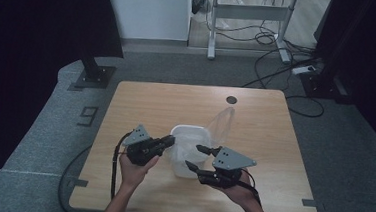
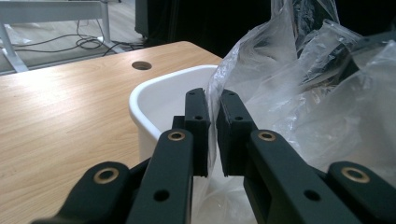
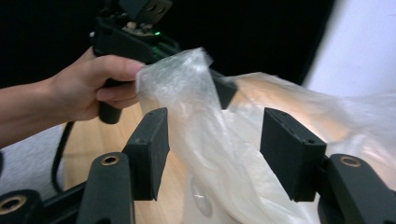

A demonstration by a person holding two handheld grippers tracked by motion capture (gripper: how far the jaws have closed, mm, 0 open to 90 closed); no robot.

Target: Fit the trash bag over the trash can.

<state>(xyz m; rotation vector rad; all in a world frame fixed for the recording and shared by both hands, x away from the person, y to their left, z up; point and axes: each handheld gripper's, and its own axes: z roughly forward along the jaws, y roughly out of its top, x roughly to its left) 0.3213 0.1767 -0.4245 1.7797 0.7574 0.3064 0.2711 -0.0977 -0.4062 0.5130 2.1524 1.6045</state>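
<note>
wooden table, bag pinched at the tub

wood table (image 1: 146,103) stands on grey carpet, with a dark curtain at the left and cables on the floor behind. at its middle sits a white tub (image 1: 190,136), and a clear plastic bag (image 1: 222,123) rises from the tub's right side, slack and crumpled. the left gripper (image 2: 212,122) has its jaws closed on a fold of the bag just over the tub's near rim; the film runs down between the two pads. in the high view that gripper (image 1: 168,140) meets the tub's left edge. the right gripper (image 3: 215,144) stands with its jaws apart, the bag hanging between them without either pad pressing on it; in the high view it (image 1: 196,156) sits at the tub's right front corner. bare wood lies wide on the left and far side, up to a round hole (image 1: 231,99) near the back edge. a "9" (image 1: 88,115) is marked on the carpet at the left of the table.
</note>
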